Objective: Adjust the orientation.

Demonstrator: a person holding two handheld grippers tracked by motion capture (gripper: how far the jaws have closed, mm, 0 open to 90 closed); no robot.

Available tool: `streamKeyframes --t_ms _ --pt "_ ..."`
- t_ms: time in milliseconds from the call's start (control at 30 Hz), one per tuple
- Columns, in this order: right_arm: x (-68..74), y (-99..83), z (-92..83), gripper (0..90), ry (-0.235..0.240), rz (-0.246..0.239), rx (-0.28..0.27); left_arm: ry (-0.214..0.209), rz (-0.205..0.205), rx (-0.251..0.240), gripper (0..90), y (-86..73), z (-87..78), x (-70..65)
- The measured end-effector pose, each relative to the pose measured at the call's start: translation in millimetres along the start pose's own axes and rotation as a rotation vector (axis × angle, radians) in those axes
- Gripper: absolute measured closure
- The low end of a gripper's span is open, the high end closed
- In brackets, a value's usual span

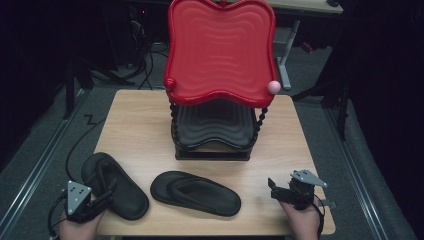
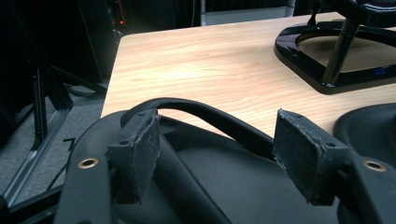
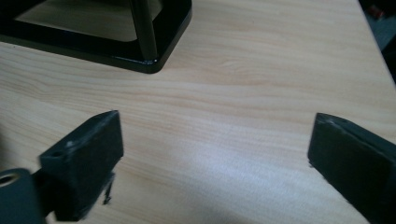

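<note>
The left gripper hovers at the near end of the left slipper, its fingers spread apart on either side of the arched strap without pressing on it. To take the slipper well, I would judge it best to lower until the strap sits fully between the pads, then close squarely across it, not on the soft sole edge, so the shoe does not swing or slip when lifted. This slipper is matte black, a rounded foam sole with a thick thong strap, lying at about 8 o'clock on the wooden surface, its heel overhanging the near left corner. The second slipper lies just beside it, toward 6 o'clock. The right gripper waits at 4 o'clock over bare wood, fingers wide apart and empty. The two-tier rack, red tray over black, stands at 12 o'clock.
</note>
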State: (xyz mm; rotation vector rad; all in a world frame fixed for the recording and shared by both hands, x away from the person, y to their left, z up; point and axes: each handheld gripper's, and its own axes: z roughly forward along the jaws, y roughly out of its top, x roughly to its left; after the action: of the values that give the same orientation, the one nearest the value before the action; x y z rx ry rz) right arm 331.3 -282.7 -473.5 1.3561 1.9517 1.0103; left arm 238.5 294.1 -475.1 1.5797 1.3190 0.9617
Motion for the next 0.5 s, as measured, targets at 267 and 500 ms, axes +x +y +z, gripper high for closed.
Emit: streamKeyframes --t_ms 267,500 --pt "-7.1 -1.3 1.2 0.0 0.004 0.041 0.015 -0.013 0.01 0.023 31.7 -3.3 9.6 2.4" --pt "-3.2 -2.0 3.6 0.0 0.024 0.03 0.016 0.002 0.002 0.036 31.1 -3.3 6.1 3.1"
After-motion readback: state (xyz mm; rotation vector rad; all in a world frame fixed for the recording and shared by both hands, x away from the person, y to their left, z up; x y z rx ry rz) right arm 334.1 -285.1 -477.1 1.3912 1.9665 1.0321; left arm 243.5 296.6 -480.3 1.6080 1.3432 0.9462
